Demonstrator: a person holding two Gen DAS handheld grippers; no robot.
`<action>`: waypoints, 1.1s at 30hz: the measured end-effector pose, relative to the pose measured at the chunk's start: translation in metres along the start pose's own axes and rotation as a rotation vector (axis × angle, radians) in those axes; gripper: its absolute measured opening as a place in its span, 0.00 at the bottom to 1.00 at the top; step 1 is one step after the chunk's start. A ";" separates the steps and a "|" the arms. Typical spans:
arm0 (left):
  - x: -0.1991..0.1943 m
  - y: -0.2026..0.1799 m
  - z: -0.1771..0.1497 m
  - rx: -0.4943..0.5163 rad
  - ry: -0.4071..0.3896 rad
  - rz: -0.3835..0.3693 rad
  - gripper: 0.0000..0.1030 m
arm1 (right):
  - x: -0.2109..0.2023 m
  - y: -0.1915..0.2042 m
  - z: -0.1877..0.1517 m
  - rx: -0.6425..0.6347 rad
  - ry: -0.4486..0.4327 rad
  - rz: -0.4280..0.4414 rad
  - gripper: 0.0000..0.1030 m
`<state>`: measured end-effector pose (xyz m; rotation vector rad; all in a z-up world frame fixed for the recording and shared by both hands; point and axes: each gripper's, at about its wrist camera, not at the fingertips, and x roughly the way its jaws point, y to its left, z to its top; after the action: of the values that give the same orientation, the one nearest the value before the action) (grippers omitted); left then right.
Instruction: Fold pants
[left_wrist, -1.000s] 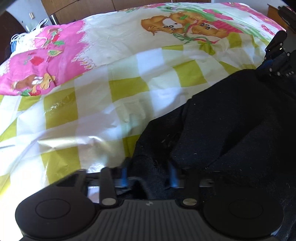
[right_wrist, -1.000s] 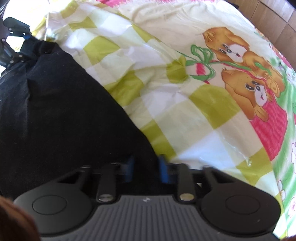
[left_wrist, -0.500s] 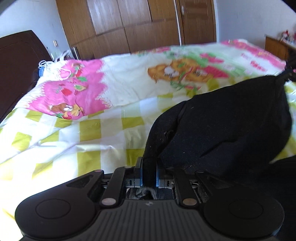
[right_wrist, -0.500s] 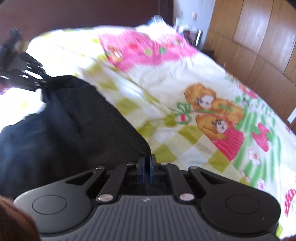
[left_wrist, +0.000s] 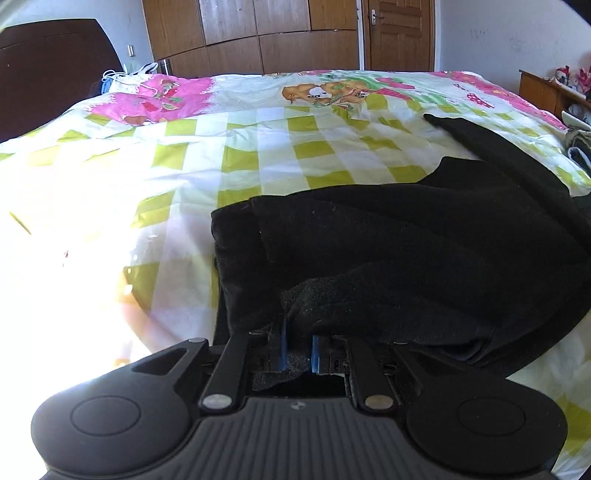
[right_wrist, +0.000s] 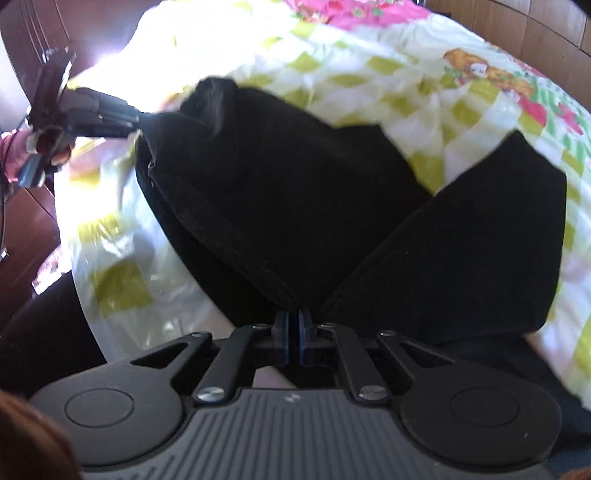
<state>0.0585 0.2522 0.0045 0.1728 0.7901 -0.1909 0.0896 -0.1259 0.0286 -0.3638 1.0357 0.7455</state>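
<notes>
Black pants (left_wrist: 406, 251) lie folded over on the bed, near its front edge. My left gripper (left_wrist: 298, 350) is shut on a fold of the pants' edge, with black cloth between its blue pads. In the right wrist view the pants (right_wrist: 295, 206) spread out ahead, with one leg (right_wrist: 480, 240) lying to the right. My right gripper (right_wrist: 294, 332) is shut on the pants' near edge. The left gripper (right_wrist: 110, 114) also shows at the far left of that view, holding the opposite corner.
The bed has a yellow-checked sheet (left_wrist: 258, 155) with cartoon bears and pink patches. A dark headboard (left_wrist: 48, 74) stands at the left and a wooden wardrobe (left_wrist: 277, 37) behind. A wooden shelf (left_wrist: 546, 88) is at the right. Bright sun glare covers the sheet's left part.
Both grippers closed on the pants, lifted them, and have now brought them back over and down onto the bed. The cloth now lies doubled over.
</notes>
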 end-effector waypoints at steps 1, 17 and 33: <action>-0.002 -0.001 -0.001 0.012 -0.012 0.007 0.27 | 0.006 0.005 -0.001 -0.008 0.010 -0.017 0.05; -0.020 -0.010 -0.030 0.194 -0.081 0.200 0.31 | 0.029 0.031 0.003 -0.115 0.044 -0.080 0.06; -0.066 -0.048 0.007 0.119 -0.106 0.132 0.33 | -0.035 -0.034 0.037 0.124 -0.125 -0.193 0.16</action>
<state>0.0064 0.2110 0.0532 0.3237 0.6593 -0.1212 0.1266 -0.1414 0.0748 -0.3012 0.9101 0.5216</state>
